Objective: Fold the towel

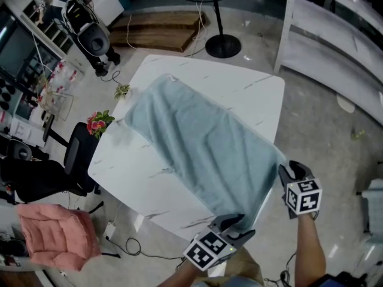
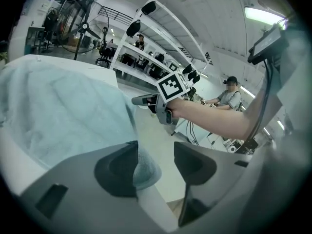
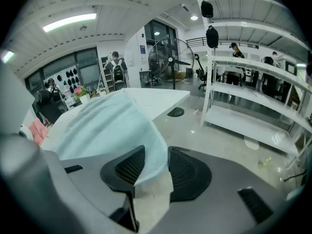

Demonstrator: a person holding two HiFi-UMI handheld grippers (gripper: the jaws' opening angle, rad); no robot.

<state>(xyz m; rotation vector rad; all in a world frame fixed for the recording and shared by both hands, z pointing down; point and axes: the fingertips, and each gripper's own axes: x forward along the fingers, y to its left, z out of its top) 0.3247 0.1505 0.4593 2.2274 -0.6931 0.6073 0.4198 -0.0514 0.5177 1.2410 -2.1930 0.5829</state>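
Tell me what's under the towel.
A white table lies under the light blue towel; its bare top shows on either side. Whatever is beneath the covered middle is hidden, though the towel lies fairly flat.

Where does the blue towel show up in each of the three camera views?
Head view: towel spread diagonally across centre.
Left gripper view: left half, corner reaching bottom centre.
Right gripper view: centre-left, down to bottom centre.
Shared landmark: pedestal fan beyond the table far end.
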